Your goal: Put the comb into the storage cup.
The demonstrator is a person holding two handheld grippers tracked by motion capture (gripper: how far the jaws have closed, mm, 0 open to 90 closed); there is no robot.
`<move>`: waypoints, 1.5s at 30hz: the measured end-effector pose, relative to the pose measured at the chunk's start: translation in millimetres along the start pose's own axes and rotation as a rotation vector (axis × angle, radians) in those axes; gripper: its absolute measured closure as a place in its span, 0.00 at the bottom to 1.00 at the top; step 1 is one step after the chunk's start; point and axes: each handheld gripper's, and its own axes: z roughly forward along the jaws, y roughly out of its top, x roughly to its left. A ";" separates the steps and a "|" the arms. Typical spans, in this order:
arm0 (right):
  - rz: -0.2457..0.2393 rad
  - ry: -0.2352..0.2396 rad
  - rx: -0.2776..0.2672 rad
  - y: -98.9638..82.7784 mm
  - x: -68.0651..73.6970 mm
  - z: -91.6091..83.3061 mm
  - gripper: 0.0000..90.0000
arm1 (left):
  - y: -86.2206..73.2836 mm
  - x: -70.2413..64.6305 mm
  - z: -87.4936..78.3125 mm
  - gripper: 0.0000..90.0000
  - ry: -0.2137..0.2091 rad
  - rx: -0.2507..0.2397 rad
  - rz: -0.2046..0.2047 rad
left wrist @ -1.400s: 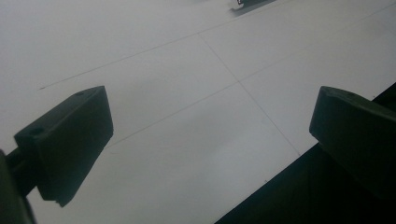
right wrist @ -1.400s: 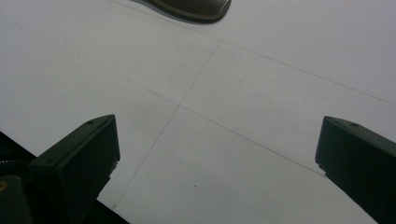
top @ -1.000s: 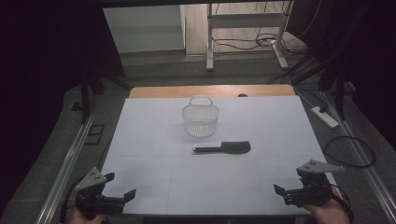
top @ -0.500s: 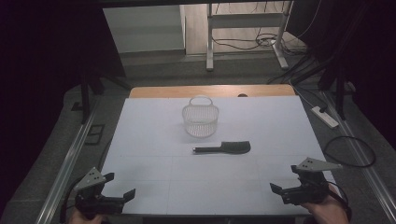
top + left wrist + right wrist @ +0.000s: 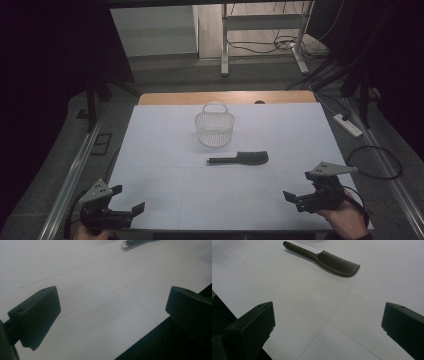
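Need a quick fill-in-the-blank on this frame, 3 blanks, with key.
1. The dark comb lies flat on the white table, nearer the person than the wire ____.
2. The jaws of the left gripper and the right gripper stand ____.
3. The basket holds ____.

Missing words: basket; open; nothing

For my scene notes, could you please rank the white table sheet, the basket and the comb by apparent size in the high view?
1. White table sheet, by far the largest.
2. Basket, wire-mesh with a handle.
3. Comb, longer than the basket is wide but much slimmer; it lies nearer the camera, so this gap is unsure.
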 end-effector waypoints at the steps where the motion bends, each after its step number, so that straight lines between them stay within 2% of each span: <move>1: 0.000 -0.001 0.001 0.6 -0.2 1.0 0.00 | 0.0 0.0 0.0 0.01 0.000 -0.001 -0.001; 16: -0.003 0.005 0.027 14.7 0.9 15.8 0.00 | -0.3 0.9 -0.4 0.01 -0.004 -0.004 -0.006; 27: -0.035 0.013 0.057 28.2 4.8 29.8 0.00 | -0.4 1.3 -0.4 0.01 -0.006 -0.005 -0.011; 45: -0.048 0.025 0.091 42.9 4.8 47.7 0.00 | -0.4 2.0 -0.5 0.01 -0.009 -0.006 -0.016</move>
